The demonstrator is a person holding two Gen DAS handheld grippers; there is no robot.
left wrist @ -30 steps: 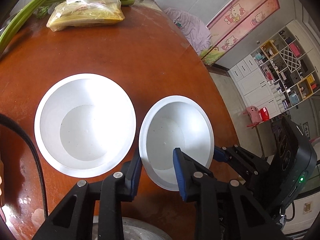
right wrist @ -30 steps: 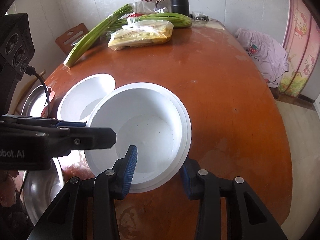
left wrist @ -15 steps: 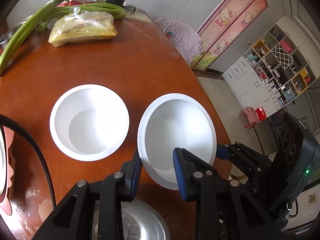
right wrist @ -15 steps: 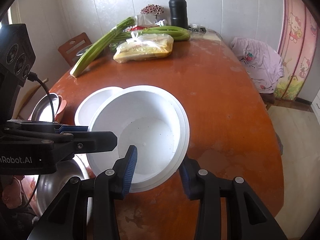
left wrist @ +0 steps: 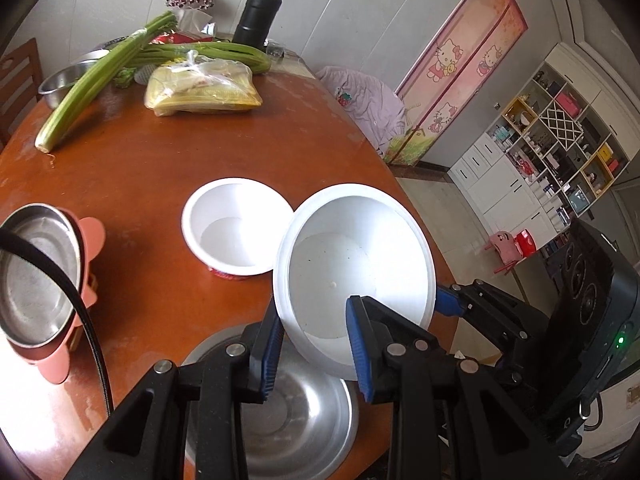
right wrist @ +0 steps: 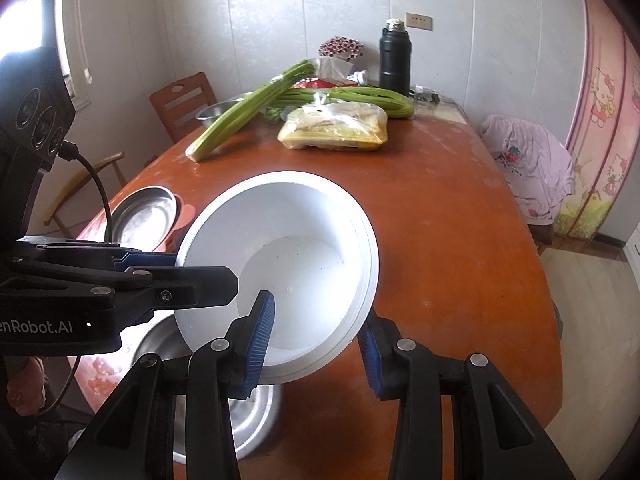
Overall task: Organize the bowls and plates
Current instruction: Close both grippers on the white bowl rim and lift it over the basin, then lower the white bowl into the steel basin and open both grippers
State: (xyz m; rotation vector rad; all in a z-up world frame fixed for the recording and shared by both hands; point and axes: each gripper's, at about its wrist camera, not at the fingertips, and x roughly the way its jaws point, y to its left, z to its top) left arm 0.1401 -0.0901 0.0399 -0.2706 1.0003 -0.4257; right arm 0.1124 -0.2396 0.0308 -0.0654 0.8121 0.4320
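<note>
A white bowl (left wrist: 352, 264) hangs tilted above the brown table, held from two sides. My left gripper (left wrist: 316, 340) is shut on its near rim, one pad inside and one outside. From the right wrist view, my right gripper (right wrist: 316, 336) is shut on the same white bowl (right wrist: 296, 256), whose edge shows a double rim like two nested bowls. My left gripper (right wrist: 200, 268) clamps its left rim there. A second white bowl (left wrist: 236, 228) sits on the table behind and to the left. A steel bowl (left wrist: 296, 412) lies right under the held one.
A steel plate (left wrist: 36, 276) on a pink holder stands at the table's left edge. Celery stalks (left wrist: 96, 80), a bagged yellow food pack (left wrist: 204, 88), a black flask (left wrist: 258, 16) and another steel basin (left wrist: 64, 80) fill the far end. A wooden chair (right wrist: 180, 100) stands beyond the left side.
Both grippers have risen and drawn back with the white bowl. The second bowl on the table now looks smaller and farther. The steel bowl and the pink holder have come into view.
</note>
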